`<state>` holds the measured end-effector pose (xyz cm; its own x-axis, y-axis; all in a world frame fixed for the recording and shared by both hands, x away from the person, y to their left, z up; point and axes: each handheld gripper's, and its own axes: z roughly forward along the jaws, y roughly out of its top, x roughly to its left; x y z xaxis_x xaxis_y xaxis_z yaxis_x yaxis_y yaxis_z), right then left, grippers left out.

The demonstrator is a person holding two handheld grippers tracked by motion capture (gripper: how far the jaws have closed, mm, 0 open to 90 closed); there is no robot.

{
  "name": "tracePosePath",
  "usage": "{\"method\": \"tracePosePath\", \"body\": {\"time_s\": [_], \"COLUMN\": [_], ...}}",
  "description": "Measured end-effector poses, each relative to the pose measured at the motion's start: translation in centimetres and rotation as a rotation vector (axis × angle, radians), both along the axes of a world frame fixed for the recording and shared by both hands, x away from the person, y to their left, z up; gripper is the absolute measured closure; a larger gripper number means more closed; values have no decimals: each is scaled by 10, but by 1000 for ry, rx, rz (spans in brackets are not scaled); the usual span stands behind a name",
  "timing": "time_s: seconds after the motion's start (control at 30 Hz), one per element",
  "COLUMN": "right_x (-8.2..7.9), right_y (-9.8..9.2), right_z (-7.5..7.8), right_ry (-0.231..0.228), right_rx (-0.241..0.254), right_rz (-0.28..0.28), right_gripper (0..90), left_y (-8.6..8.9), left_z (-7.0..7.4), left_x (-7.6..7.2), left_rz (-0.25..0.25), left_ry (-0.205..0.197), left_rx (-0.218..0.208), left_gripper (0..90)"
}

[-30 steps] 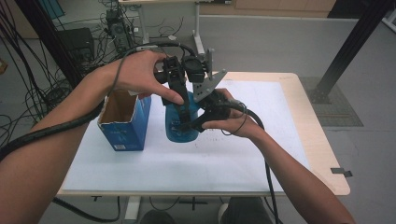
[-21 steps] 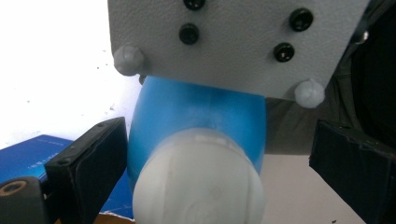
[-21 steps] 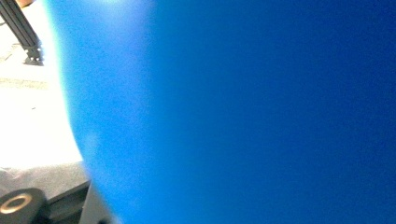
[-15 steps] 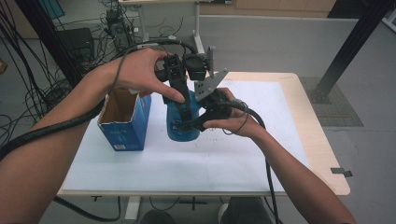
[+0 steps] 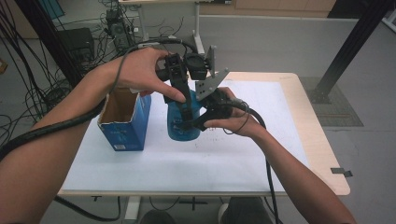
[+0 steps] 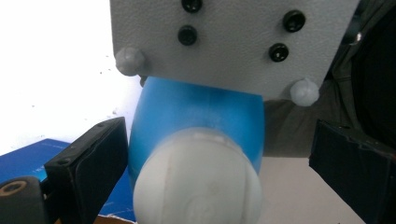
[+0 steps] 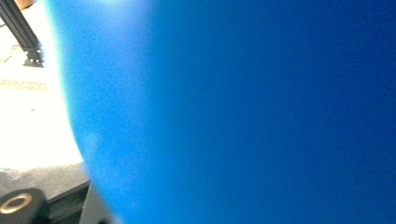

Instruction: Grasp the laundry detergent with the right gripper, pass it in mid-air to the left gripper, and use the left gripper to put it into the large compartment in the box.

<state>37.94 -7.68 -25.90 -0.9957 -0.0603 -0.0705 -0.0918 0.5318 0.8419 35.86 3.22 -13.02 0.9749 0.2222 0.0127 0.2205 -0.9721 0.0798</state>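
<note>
While both hands meet above the middle of the white table (image 5: 261, 154), a blue bottle (image 5: 180, 123) stands upright between them, just right of an open blue cardboard box (image 5: 122, 122). Seen from above, the right gripper (image 5: 194, 122) comes in from the side and clamps the bottle's body, its jaws closed tight against the plastic. From the left gripper view, the left gripper (image 6: 217, 168) hangs over the bottle's white cap (image 6: 196, 182), jaws spread wide on either side without touching it. Just behind the cap sits the grey plate (image 6: 233, 42) of the other gripper. Some print shows on the box and bottle, but it is too small to read.
</note>
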Motion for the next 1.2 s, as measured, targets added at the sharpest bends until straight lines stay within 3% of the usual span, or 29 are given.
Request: {"method": "tracePosePath", "body": {"time_s": [1.2], "right_x": [-1], "right_y": [-2], "right_z": [1], "right_ry": [7], "right_rx": [5], "right_rz": [0], "right_gripper": [439], "left_y": [-1], "left_z": [-1], "left_x": [0], "left_rz": [-4], "left_ry": [-6], "left_rx": [14], "left_gripper": [60]}}
